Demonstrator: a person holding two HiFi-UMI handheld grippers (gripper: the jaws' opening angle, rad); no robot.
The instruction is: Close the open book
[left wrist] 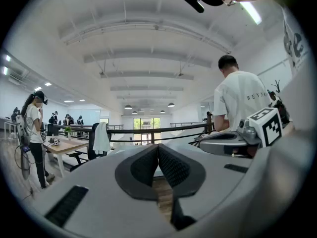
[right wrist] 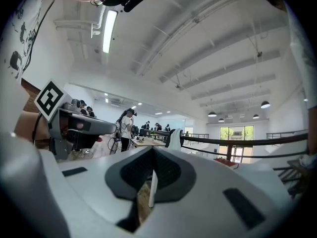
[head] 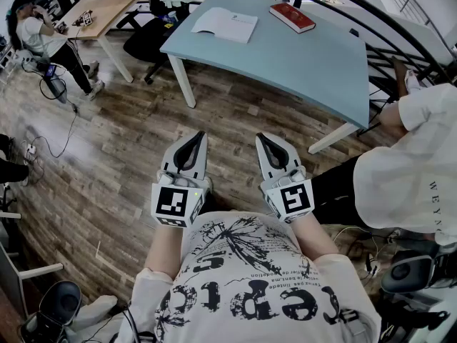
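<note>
An open white book (head: 226, 24) lies on the far left part of the light blue table (head: 300, 63), and a shut red book (head: 291, 17) lies behind it to the right. My left gripper (head: 196, 137) and right gripper (head: 261, 138) are held side by side close to my chest, over the wooden floor and well short of the table. Both point level toward it with jaws together and nothing between them. The left gripper view shows its dark pads (left wrist: 171, 165) meeting at the left gripper (left wrist: 158, 148). In the right gripper view the right gripper (right wrist: 152, 151) is shut, and the red book (right wrist: 228, 161) shows far off.
A person in a white shirt (head: 407, 170) stands close at my right beside the table's near corner. A black chair (head: 151, 36) sits at the table's left end. Farther left are a wooden desk (head: 107, 7) and another person (head: 41, 40). A black railing (head: 403, 31) runs behind.
</note>
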